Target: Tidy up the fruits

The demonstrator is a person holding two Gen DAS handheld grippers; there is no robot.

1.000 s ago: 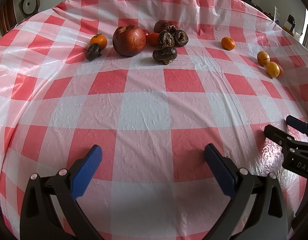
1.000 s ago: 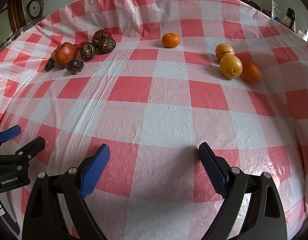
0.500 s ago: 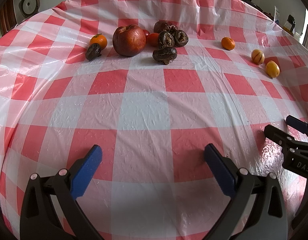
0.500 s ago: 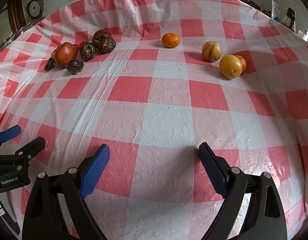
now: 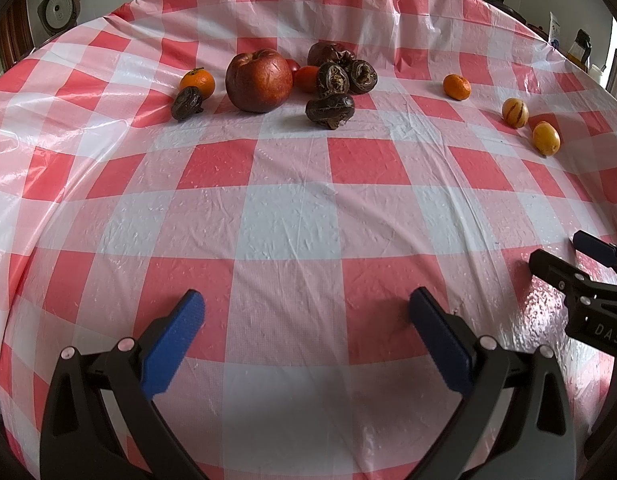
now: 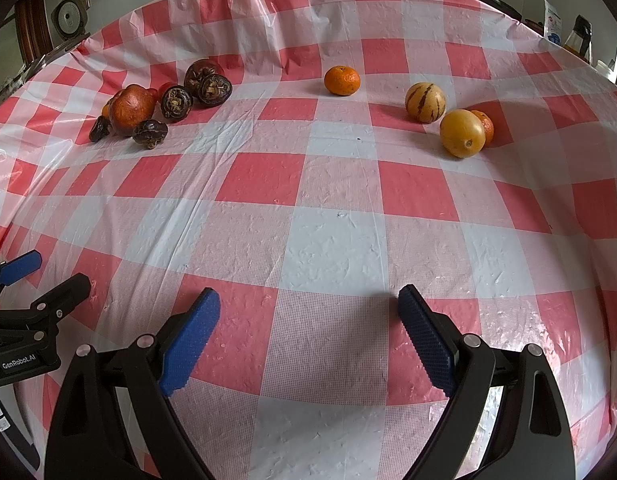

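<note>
The dark fruits (image 5: pixel 328 80) sit bunched at the far left of the bench (image 5: pixel 292 220). The yellow fruits (image 6: pixel 444 120) and one orange (image 6: pixel 341 80) lie apart at the right. Both the left gripper (image 5: pixel 306 312) and the right gripper (image 6: pixel 308 312) hover with fingers wide apart and empty. It looks like sorting has barely begun.

The checked tablecloth (image 6: pixel 332 248) is bare and wide in front of both grippers, so there is lots of room to reach straight ahead. From the right wrist view, at 10 o'clock sits a tight bunch of dark fruits (image 6: pixel 176 102) around a big red fruit (image 6: pixel 131 109), with almost no gaps between them. At 12 o'clock one mandarin (image 6: pixel 341 80) sits alone with room all around. At 1 o'clock a striped fruit (image 6: pixel 425 102) sits near a yellow fruit (image 6: pixel 463 133), which touches a small orange one (image 6: pixel 484 126) behind it. The left gripper (image 6: pixel 28 280) sits at 9 o'clock.
</note>
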